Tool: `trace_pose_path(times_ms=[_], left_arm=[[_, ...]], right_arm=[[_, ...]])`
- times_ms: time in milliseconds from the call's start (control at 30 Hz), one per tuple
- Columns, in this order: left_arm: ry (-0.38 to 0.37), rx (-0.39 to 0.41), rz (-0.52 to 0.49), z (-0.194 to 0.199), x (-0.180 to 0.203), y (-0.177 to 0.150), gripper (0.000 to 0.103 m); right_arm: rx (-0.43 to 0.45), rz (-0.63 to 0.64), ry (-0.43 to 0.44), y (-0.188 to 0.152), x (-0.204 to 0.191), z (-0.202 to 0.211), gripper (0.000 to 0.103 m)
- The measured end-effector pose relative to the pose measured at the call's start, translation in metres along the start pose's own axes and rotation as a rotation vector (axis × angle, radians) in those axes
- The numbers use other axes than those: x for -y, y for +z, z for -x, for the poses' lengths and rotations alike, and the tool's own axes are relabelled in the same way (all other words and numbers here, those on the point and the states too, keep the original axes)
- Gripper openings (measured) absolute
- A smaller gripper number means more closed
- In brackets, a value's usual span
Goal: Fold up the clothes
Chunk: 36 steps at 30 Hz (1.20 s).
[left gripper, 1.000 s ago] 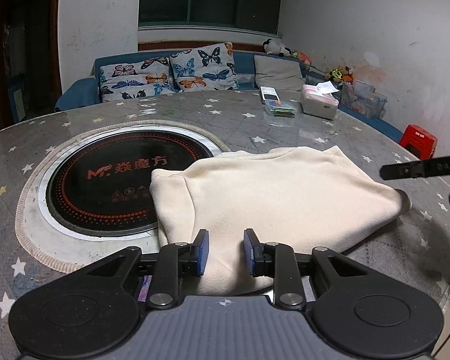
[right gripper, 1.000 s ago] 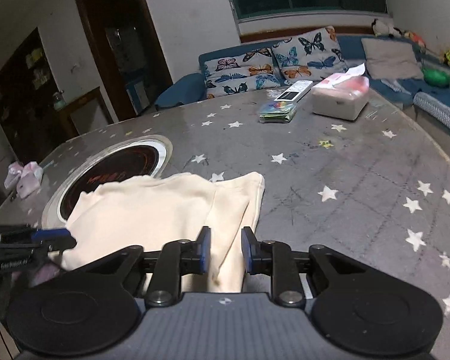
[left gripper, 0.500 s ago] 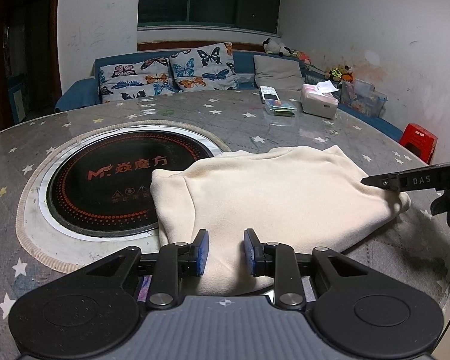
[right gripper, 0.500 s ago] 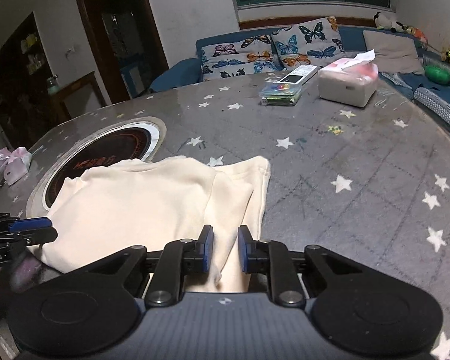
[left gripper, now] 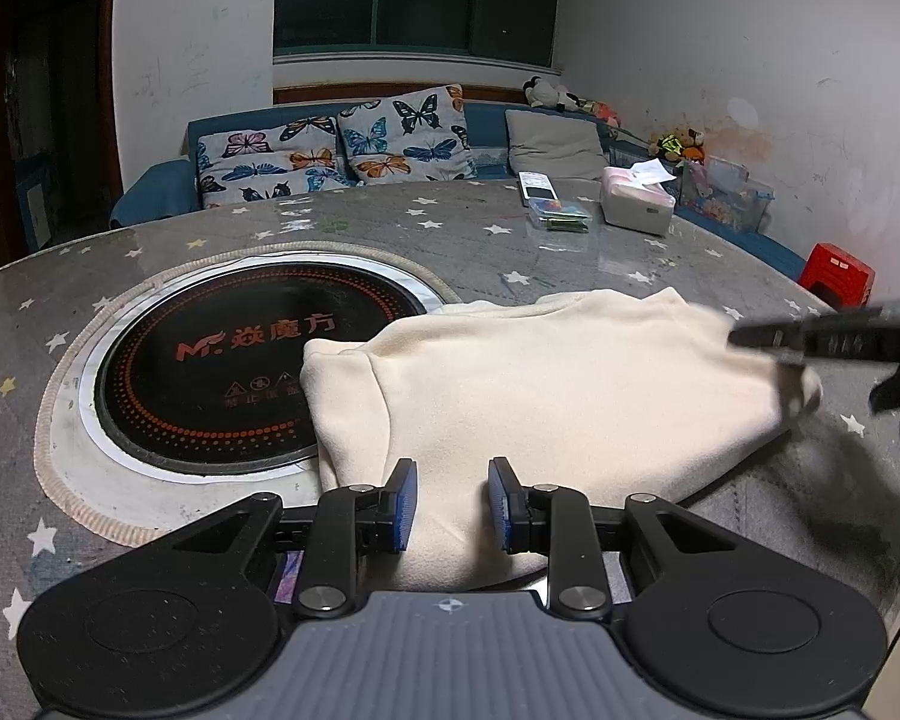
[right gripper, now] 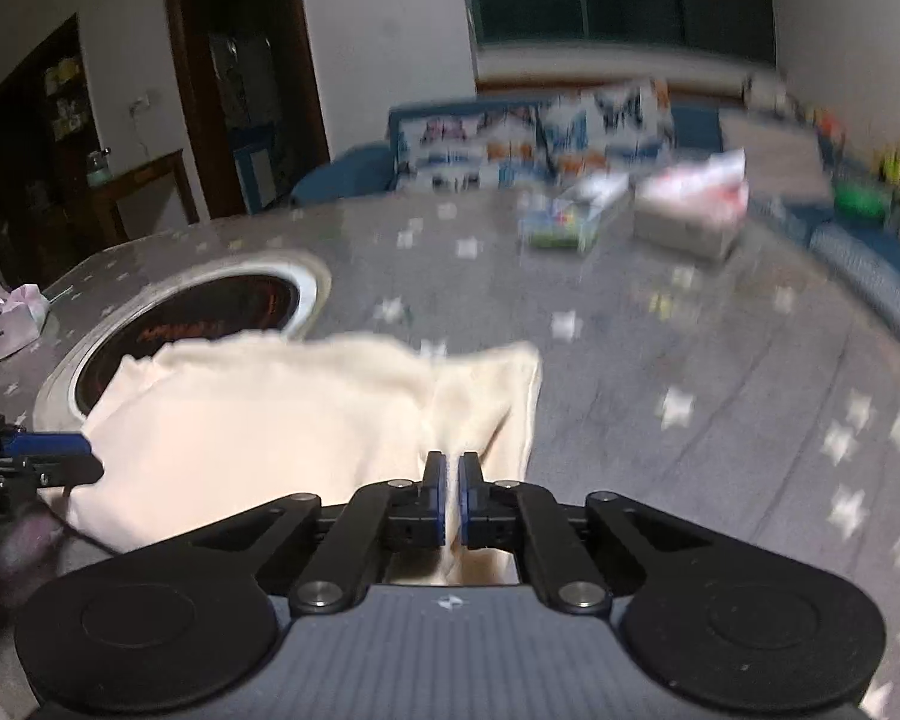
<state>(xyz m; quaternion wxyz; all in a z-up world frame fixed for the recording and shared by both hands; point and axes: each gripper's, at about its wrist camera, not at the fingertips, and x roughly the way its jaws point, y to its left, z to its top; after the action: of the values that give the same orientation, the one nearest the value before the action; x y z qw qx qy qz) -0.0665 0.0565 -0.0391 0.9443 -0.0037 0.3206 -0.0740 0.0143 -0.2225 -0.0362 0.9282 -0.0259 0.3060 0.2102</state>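
Pinching the near right edge of the cream garment point(right gripper: 306, 420), the right gripper point(right gripper: 452, 495) has its blue pads almost together with a thin layer of cloth between them. The right view is motion-blurred, so how deep the bite goes cannot be told. The left gripper point(left gripper: 451, 504) hovers with jaws apart over the near left hem, cloth under the gap but not clamped. The garment lies on the star-patterned bench point(left gripper: 510, 234), long axis running left to right, its far left corner overlapping the round cooktop point(left gripper: 240, 360). Judgement: the right side is the held side, so the fold would carry right over left, away from the tissue box point(left gripper: 636, 207) far right.
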Motion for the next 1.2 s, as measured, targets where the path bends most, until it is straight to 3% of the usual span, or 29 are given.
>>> trace_pose_path(times_ms=[67,167,267,467,667,900,1200], left_arm=[[0.0,0.001,-0.003,-0.001,0.0,0.0,0.029],[0.001,0.003,-0.003,-0.001,0.001,-0.001,0.029],[0.0,0.005,-0.012,0.0,0.001,-0.002,0.029],[0.0,0.005,-0.01,-0.002,0.001,-0.001,0.029],[0.003,0.006,-0.013,-0.002,0.001,-0.001,0.029],[0.003,0.003,-0.01,0.0,0.0,-0.002,0.029],[0.01,-0.003,0.005,-0.005,-0.007,0.022,0.029]], right_arm=[[0.021,0.061,-0.034,0.005,-0.006,0.004,0.003],[-0.035,0.092,-0.071,-0.007,-0.004,-0.015,0.003],[-0.019,0.094,-0.065,-0.015,-0.001,-0.019,0.003],[-0.014,0.005,-0.024,-0.007,0.019,0.001,0.005],[0.01,0.035,0.027,-0.004,0.01,0.029,0.005],[-0.055,0.069,0.077,-0.021,-0.003,0.014,0.005],[-0.059,0.063,0.114,0.006,-0.004,0.007,0.006]])
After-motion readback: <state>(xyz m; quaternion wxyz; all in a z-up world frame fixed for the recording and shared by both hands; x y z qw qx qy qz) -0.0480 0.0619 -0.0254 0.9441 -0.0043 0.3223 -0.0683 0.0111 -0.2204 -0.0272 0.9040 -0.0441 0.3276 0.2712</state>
